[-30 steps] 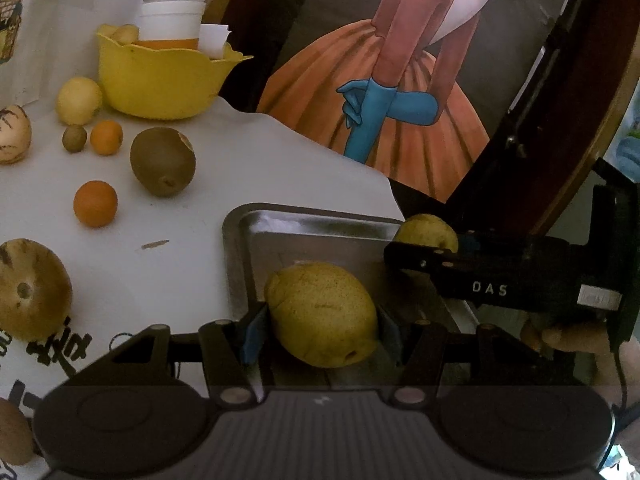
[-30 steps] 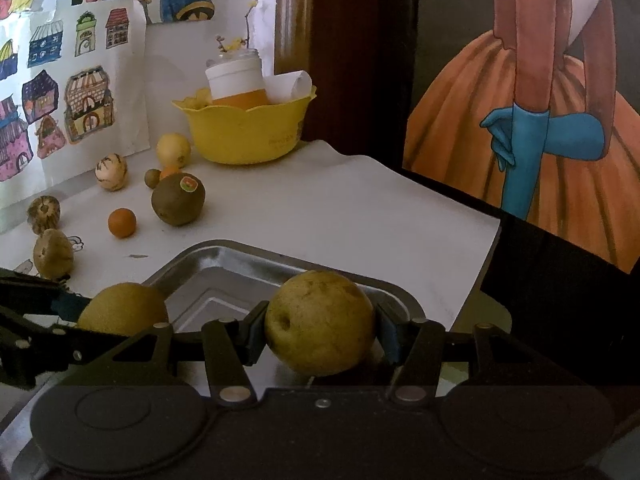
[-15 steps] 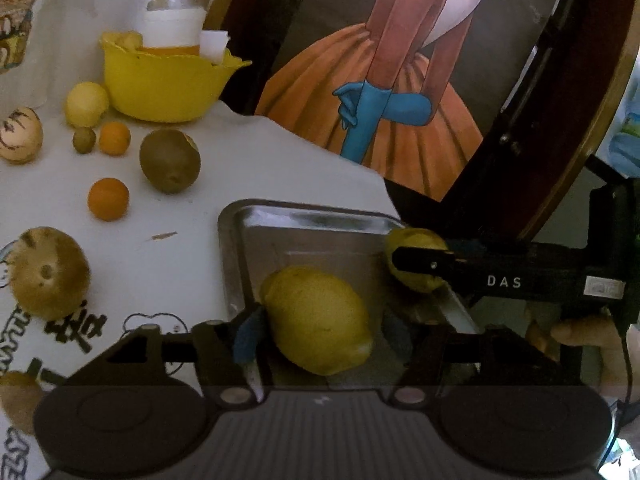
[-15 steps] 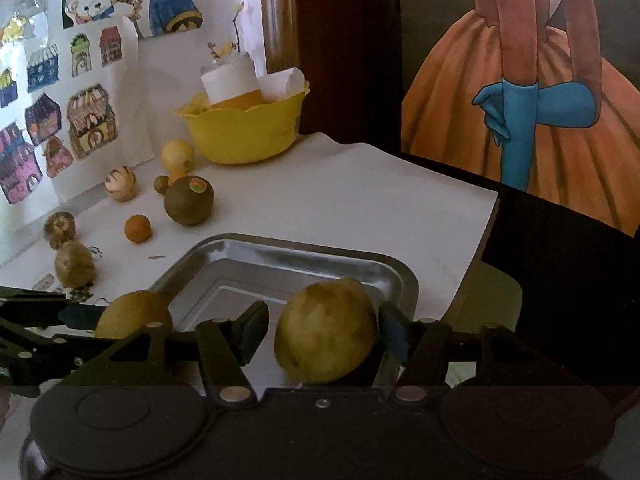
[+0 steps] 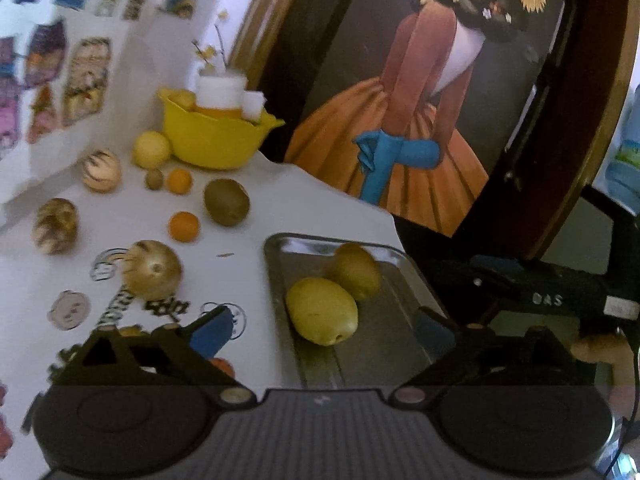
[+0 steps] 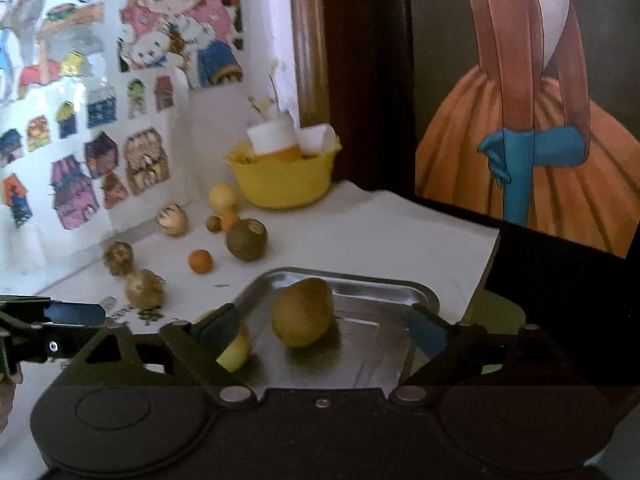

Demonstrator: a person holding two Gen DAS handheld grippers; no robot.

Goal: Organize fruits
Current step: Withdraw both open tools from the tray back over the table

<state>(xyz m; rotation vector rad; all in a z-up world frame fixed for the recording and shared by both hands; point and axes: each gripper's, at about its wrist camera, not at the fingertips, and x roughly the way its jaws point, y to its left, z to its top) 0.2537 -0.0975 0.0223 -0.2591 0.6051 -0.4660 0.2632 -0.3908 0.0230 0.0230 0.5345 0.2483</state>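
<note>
A metal tray (image 5: pixel 400 344) sits at the near right corner of the white table. Two pears lie in it: a yellow pear (image 5: pixel 322 310) and, just behind it, a browner pear (image 5: pixel 356 270). My left gripper (image 5: pixel 322 314) hangs over the tray's near end, its jaws opening wide and its blue pads clear of the yellow pear. In the right wrist view my right gripper (image 6: pixel 322 318) is likewise opening, and the browner pear (image 6: pixel 302 312) rests on the tray (image 6: pixel 360 280), free of both pads. The yellow pear (image 6: pixel 236 350) is half hidden behind its left finger.
Loose fruit lies on the table left of the tray: a large kiwi (image 5: pixel 226 202), two small oranges (image 5: pixel 184 226), a lemon (image 5: pixel 151 149) and striped melons (image 5: pixel 152 270). A yellow bowl (image 5: pixel 216 140) stands at the back by the wall. The table drops off right of the tray.
Both grippers opened, let go of their pears and drew back and up. The two pears now rest side by side in the tray.
</note>
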